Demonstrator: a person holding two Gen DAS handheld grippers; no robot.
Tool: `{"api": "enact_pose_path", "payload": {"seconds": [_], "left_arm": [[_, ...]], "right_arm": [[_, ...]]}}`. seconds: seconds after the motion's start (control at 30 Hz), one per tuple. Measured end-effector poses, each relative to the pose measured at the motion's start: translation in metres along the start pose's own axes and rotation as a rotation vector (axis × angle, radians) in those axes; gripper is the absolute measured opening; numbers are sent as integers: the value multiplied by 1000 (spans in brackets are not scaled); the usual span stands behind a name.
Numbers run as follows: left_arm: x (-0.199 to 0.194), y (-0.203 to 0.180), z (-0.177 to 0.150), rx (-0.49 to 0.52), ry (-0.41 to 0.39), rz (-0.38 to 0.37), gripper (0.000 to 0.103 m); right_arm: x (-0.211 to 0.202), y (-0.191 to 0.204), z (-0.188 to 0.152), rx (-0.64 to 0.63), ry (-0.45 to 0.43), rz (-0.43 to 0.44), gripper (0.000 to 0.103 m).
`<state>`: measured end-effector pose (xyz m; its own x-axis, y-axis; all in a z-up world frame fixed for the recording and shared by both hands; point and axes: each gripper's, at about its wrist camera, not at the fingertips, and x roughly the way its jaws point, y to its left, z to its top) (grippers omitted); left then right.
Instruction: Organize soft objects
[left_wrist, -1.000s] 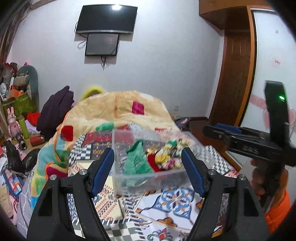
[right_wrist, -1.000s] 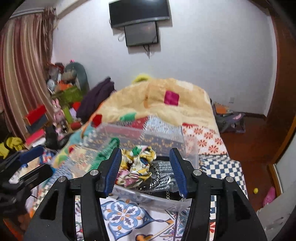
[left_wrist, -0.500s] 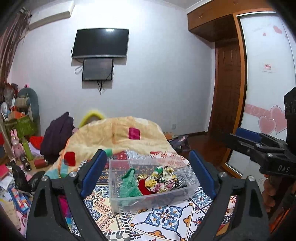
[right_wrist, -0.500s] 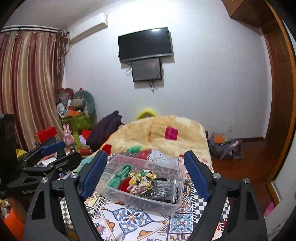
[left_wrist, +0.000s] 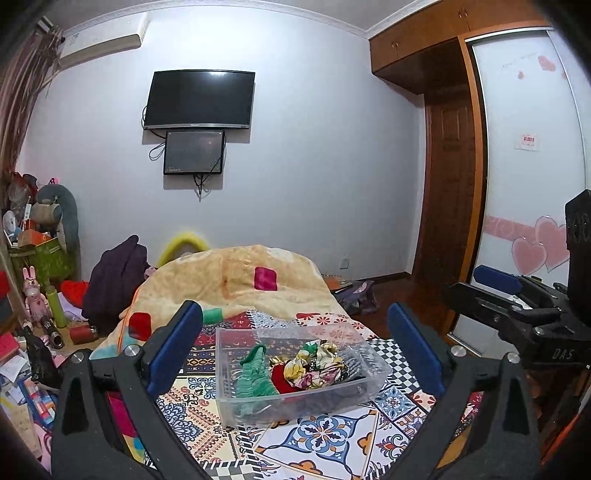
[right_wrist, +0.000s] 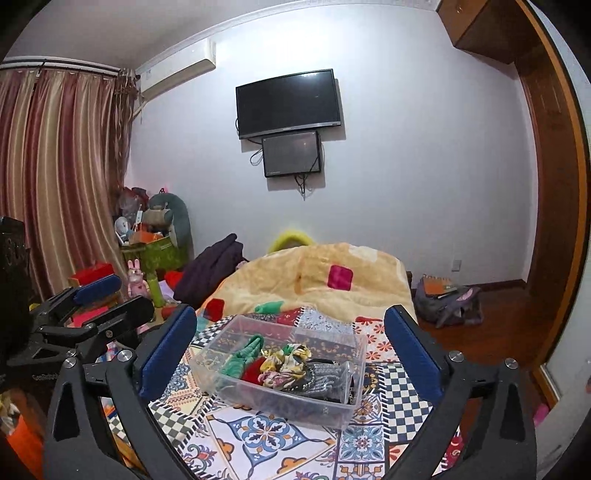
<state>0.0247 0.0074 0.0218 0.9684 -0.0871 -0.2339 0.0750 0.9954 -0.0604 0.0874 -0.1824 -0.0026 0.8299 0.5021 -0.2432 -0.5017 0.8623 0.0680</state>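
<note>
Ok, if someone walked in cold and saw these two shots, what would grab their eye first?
Probably the clear plastic bin in the middle of the patterned bedspread, holding a green, a red and a floral fabric piece. Both grippers, left and right, frame it wide open and empty. Behind, a dark TV hangs on the white wall.

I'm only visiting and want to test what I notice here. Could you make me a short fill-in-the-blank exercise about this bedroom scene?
1. The soft items lie inside a clear plastic ____ on the patchwork bedspread.
2. The left gripper and right gripper both have their jaws ____.
3. The item at the box's left end is a ____ scrunchie.
4. On the wall hangs a black ____ above a smaller screen.

Missing words: box; open; green; television
</note>
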Motion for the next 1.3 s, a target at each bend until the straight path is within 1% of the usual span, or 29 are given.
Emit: {"api": "enact_pose_path", "payload": {"seconds": [0.53, 1.07, 1.3], "left_arm": [[-1, -1, -1, 3, 0, 2, 102], [-1, 1, -2, 8, 7, 8, 103], [-2, 4, -1, -6, 4, 14, 103]], "right_arm": [[-7, 4, 0, -12, -22, -3, 102], [-8, 2, 2, -8, -24, -5, 103], [-8, -1, 4, -2, -21, -1, 103]]}}
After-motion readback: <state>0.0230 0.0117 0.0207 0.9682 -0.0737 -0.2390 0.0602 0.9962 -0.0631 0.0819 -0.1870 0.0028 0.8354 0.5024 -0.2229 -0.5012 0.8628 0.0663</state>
